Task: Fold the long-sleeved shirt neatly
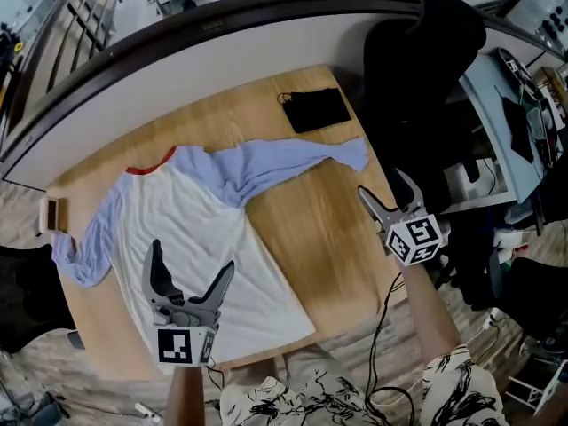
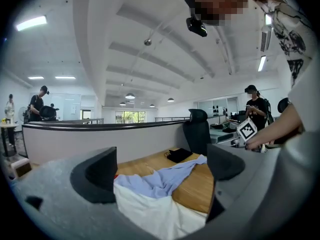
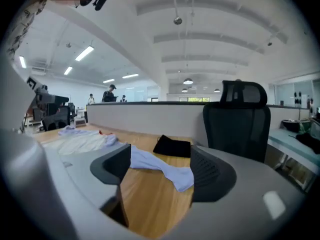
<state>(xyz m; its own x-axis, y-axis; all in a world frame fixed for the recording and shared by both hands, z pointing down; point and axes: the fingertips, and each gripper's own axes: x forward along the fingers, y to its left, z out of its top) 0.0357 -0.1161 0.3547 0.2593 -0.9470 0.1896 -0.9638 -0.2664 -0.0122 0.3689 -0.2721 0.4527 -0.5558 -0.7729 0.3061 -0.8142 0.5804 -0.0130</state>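
Pale wooden table (image 1: 311,229) bears a rumpled white-and-blue shirt (image 1: 191,220), left gripper (image 1: 193,256) and right gripper (image 1: 383,183) jaws spread.

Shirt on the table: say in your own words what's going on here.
A person holds tongs in each hand over a table. The long-sleeved shirt lies spread, not yet folded, one blue sleeve stretched rightward. The left tongs are open over its white body; the right tongs are open near the cuff. Neither grips anything.
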